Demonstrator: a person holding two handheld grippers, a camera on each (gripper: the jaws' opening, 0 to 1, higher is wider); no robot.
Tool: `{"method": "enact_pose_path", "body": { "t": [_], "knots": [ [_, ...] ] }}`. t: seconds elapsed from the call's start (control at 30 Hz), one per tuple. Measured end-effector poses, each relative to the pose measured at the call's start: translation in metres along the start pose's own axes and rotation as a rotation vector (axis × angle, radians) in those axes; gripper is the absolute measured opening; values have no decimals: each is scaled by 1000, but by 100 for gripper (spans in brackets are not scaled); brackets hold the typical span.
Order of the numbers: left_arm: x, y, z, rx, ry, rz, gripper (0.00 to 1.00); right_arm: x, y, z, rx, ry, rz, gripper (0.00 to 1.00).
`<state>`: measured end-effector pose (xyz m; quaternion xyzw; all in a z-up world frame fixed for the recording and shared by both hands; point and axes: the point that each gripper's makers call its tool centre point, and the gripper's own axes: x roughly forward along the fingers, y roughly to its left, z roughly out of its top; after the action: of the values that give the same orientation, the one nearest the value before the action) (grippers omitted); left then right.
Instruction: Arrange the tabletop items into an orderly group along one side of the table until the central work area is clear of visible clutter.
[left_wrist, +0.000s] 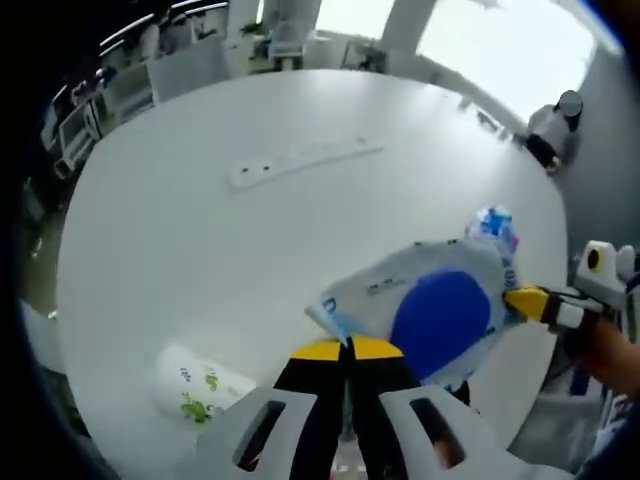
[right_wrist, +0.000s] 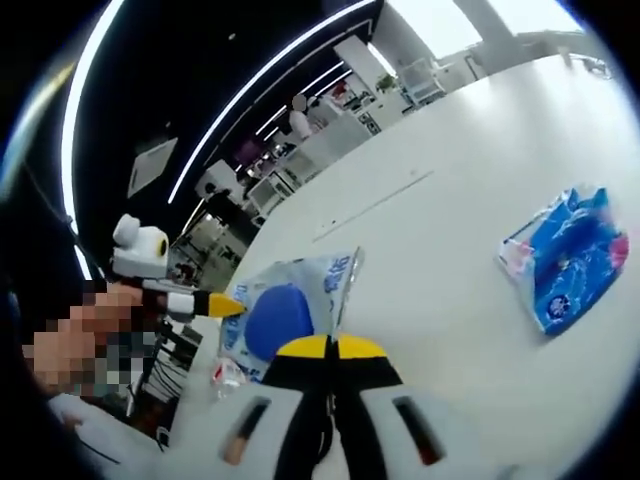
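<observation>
So both grippers are on the same thing right now: the wet-wipes pack (left_wrist: 435, 315) with the blue oval label, lifted a bit off the white table (left_wrist: 200, 250). The left gripper (left_wrist: 347, 350) has its jaws pinched together on the pack's near corner, and the right gripper (right_wrist: 330, 348) is clamped on the opposite end (I think, the contact itself is hidden behind the yellow tips). The pack's long axis runs between the two, so neither hand is really nearer. Still out on the table: a blue tissue packet (right_wrist: 568, 262), a small green-printed packet (left_wrist: 195, 385) and a white power strip (left_wrist: 300, 160).
</observation>
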<state>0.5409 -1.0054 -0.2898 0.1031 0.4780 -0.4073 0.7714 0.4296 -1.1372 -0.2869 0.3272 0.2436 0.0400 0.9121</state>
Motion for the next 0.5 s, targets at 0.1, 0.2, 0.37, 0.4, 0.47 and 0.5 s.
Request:
{"method": "enact_pose_path", "body": {
  "t": [0.1, 0.2, 0.37, 0.4, 0.47, 0.5],
  "knots": [
    [-2, -6, 1, -12, -10, -11, 0, -3, -2, 4, -2, 1, 3, 0],
    [-3, -13, 3, -29, -20, -24, 0, -7, -6, 8, -33, 4, -5, 0],
    [-4, -26, 6, -42, -39, -40, 0, -14, -15, 17, -44, -2, -11, 0],
    [-4, -29, 7, -45, -42, -46, 0, -16, -17, 19, -49, -2, -15, 0],
    [-2, -33, 8, -52, -49, -53, 0, -19, -19, 22, -51, -8, -14, 0],
    [-2, -35, 8, -52, -49, -57, 0, -21, -20, 23, -55, -9, -15, 0]
  ]
}}
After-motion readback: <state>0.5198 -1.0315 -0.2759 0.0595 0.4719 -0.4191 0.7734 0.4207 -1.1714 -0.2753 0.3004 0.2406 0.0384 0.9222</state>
